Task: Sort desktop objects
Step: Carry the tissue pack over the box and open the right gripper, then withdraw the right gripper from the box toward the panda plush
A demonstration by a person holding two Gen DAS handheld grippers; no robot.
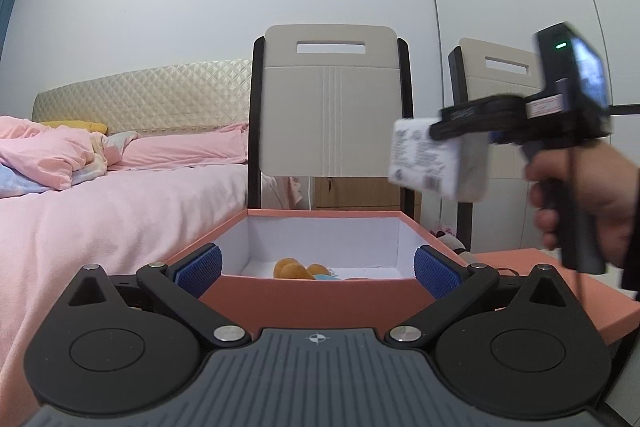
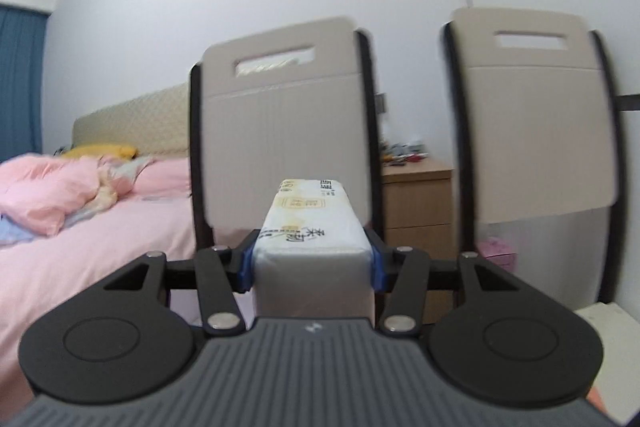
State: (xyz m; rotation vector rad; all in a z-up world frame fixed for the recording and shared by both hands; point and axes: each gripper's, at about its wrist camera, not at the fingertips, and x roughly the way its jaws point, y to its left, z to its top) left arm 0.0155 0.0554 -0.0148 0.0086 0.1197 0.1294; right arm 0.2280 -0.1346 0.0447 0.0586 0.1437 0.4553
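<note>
An open orange box point(image 1: 316, 297) with white inner walls stands right in front of my left gripper point(image 1: 318, 269), which is open and empty, its blue pads on either side of the box's near wall. A plush toy point(image 1: 296, 269), orange with some blue, lies inside. My right gripper point(image 2: 312, 263) is shut on a white tissue pack point(image 2: 310, 223). In the left wrist view the right gripper point(image 1: 440, 131) holds the tissue pack point(image 1: 430, 157) in the air, above and to the right of the box.
The orange box lid point(image 1: 560, 291) lies to the right of the box. Two beige chairs point(image 1: 330, 99) point(image 2: 532, 115) stand behind. A bed with pink bedding point(image 1: 100, 195) lies to the left. A wooden nightstand point(image 2: 416, 207) stands by the wall.
</note>
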